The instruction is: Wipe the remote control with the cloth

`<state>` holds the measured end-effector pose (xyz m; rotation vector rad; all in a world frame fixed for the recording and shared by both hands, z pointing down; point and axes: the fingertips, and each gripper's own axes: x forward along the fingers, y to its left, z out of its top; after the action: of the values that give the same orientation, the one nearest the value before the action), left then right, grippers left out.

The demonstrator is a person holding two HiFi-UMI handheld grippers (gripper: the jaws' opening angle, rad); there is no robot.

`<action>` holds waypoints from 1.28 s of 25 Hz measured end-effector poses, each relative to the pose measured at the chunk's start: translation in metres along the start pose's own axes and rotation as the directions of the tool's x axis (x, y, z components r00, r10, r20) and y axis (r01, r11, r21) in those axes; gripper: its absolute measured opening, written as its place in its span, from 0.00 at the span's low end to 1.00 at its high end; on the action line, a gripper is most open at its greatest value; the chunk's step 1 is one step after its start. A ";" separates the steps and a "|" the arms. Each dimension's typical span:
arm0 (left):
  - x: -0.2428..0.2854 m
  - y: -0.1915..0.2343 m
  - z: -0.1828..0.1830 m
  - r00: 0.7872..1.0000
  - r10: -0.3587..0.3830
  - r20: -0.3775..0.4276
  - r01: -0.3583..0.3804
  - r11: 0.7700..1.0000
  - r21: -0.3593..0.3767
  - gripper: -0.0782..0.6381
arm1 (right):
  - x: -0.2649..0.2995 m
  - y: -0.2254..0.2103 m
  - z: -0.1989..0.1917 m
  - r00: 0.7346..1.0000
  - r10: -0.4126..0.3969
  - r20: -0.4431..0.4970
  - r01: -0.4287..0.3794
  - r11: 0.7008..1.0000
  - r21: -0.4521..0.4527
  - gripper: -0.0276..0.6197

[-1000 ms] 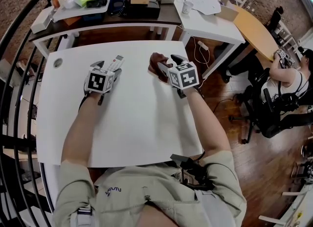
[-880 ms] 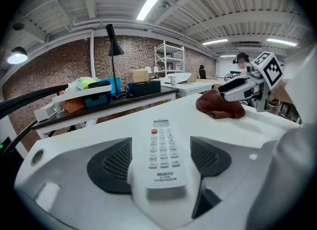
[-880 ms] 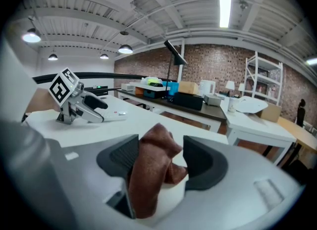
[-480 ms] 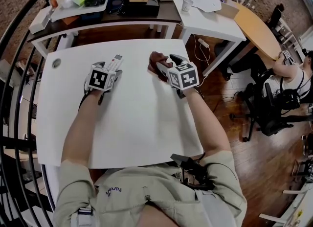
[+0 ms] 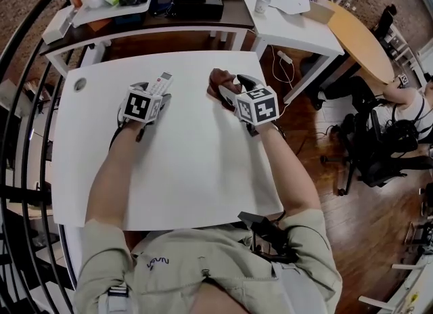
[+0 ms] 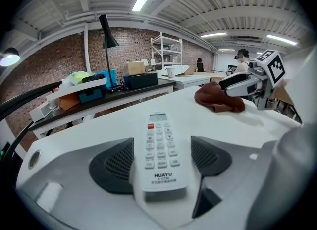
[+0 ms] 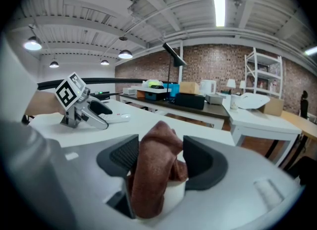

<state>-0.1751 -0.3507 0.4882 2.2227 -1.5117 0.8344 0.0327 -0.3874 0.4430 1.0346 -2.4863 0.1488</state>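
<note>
White plastic with grey buttons, the remote control (image 6: 159, 142) sits between the jaws of the left gripper (image 5: 153, 93), which close on its long sides, its screen end pointing toward the table's far edge. It is over the far left part of the white table (image 5: 189, 170). Over the table's far right part, the right gripper (image 5: 230, 89) is clamped on a bunched brown cloth (image 7: 152, 174). A cluttered dark desk (image 5: 169, 18) stands beyond the table's far edge.

left gripper (image 6: 161, 159), right gripper (image 7: 158, 162): jaws clamped (forearms outstretched)
</note>
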 end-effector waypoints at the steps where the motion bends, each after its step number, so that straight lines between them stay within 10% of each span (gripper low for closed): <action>1: 0.000 0.000 -0.001 1.000 -0.001 -0.001 0.001 1.000 0.001 0.63 | 0.000 0.001 0.000 1.000 0.001 0.001 -0.001 1.000 -0.001 0.46; 32: -0.008 -0.010 0.008 0.996 -0.003 0.088 0.007 0.999 -0.046 0.45 | -0.005 0.007 0.006 1.000 0.007 0.003 -0.007 1.000 -0.022 0.49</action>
<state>-0.1654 -0.3452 0.4772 2.2557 -1.5481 0.7019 0.0290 -0.3801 0.4362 1.0178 -2.4893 0.1213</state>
